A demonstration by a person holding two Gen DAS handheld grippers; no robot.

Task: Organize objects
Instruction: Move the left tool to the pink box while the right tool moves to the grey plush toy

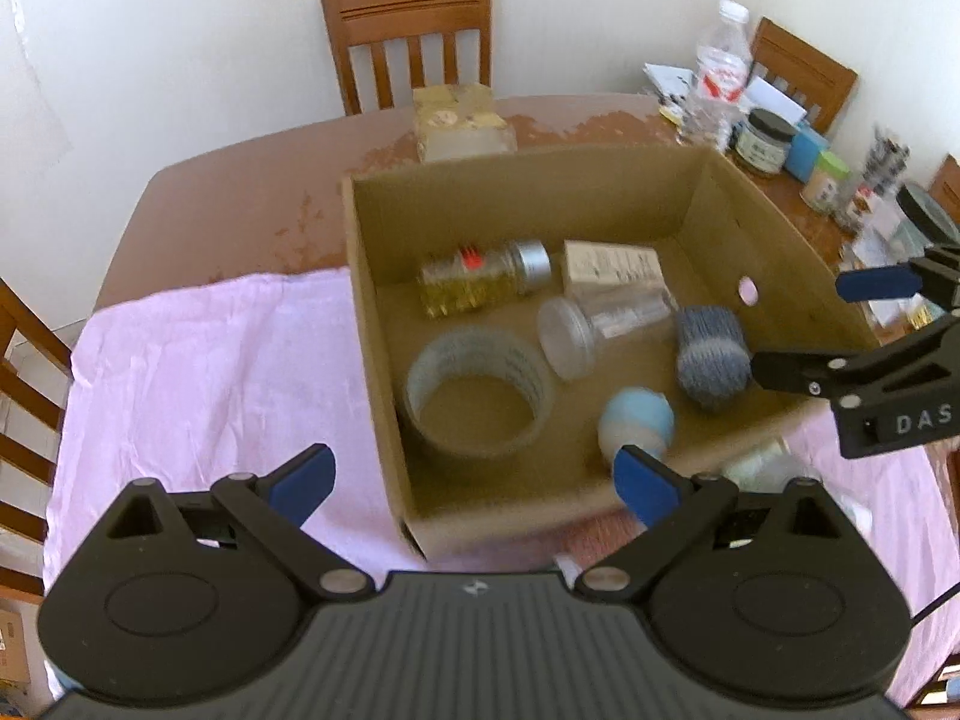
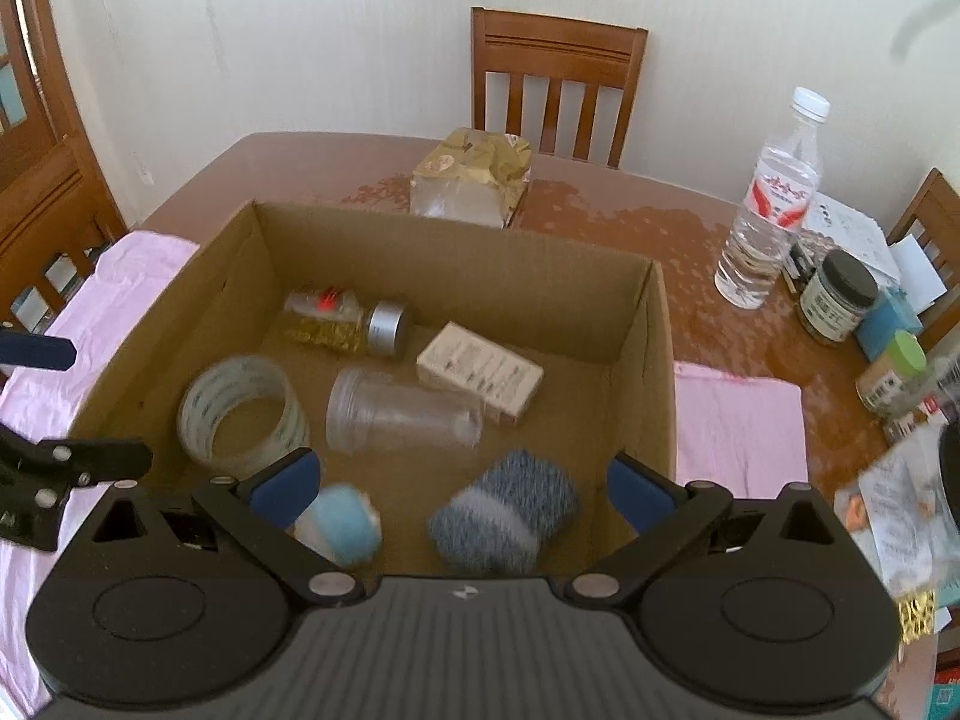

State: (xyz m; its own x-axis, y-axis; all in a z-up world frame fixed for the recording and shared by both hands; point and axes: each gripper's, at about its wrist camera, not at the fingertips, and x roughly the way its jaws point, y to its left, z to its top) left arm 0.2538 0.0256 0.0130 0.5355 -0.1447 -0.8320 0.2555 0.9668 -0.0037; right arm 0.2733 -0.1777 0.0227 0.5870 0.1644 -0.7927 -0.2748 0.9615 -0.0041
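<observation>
A cardboard box point(image 1: 360, 276) point(image 2: 660, 372) stands on a pink cloth. In it lie a roll of clear tape point(image 1: 477, 390) point(image 2: 240, 408), a clear plastic jar point(image 1: 600, 324) point(image 2: 396, 411), a silver-lidded bottle of yellow contents point(image 1: 480, 282) point(image 2: 348, 318), a small carton point(image 1: 612, 267) point(image 2: 480, 372), a grey-blue knitted roll point(image 1: 711, 357) point(image 2: 504, 510) and a light blue ball point(image 1: 636, 420) point(image 2: 342, 519). My left gripper point(image 1: 474, 483) point(image 2: 66, 402) hangs open over the box's near left corner. My right gripper point(image 2: 462, 486) point(image 1: 834, 327) is wide open above the knitted roll, its pads clear of it.
The pink cloth point(image 1: 210, 372) covers the near part of a brown table point(image 2: 630, 222). A gold-wrapped package point(image 2: 474, 174) sits behind the box. A water bottle point(image 2: 768, 204), jars point(image 2: 837, 297) and papers crowd the right side. Wooden chairs point(image 1: 414, 36) ring the table.
</observation>
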